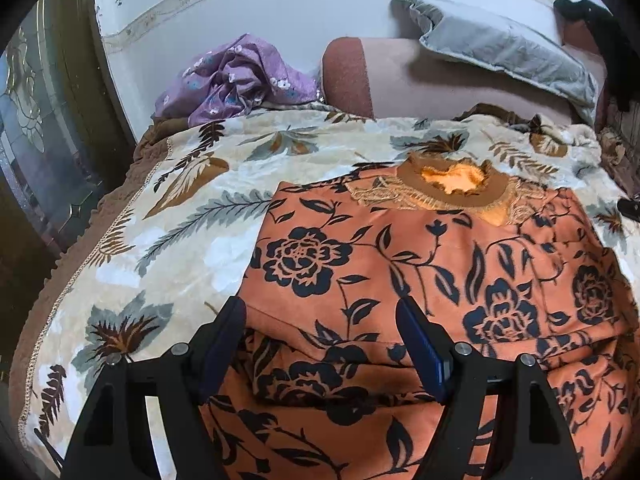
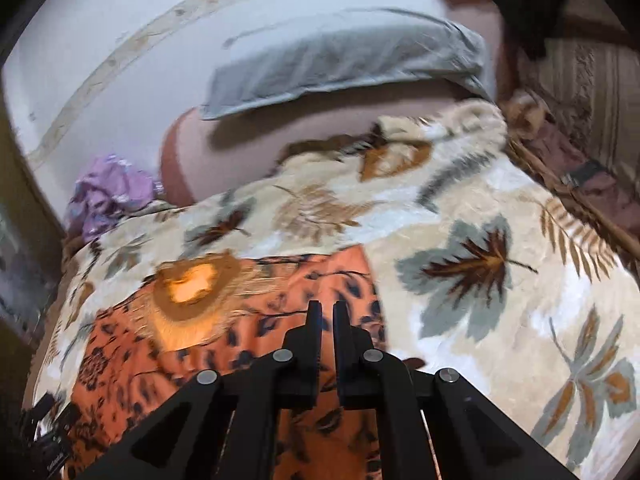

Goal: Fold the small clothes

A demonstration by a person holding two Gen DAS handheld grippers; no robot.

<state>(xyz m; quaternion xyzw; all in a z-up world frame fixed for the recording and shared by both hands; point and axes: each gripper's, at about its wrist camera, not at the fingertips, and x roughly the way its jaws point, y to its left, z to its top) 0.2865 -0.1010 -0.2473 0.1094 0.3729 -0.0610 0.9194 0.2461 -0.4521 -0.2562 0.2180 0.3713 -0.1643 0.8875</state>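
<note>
An orange top with black flowers (image 1: 400, 264) lies flat on the leaf-patterned blanket (image 1: 180, 216), its brown neckline (image 1: 456, 184) at the far end. The bottom hem is doubled up near me. My left gripper (image 1: 320, 308) stands open just above the garment's lower left part, with a finger on each side of the cloth's left portion. In the blurred right wrist view the same top (image 2: 256, 344) lies at the lower left. My right gripper (image 2: 327, 308) is shut over its right edge, near the neckline (image 2: 192, 284). I see no cloth pinched between its pads.
At the head of the bed a grey pillow (image 1: 500, 44) leans on a pink bolster (image 1: 400, 76), and a crumpled purple cloth (image 1: 236, 76) lies at the far left. A black garment (image 2: 520, 0) hangs at the top right. The bed's left edge (image 1: 80, 248) drops to a dark floor.
</note>
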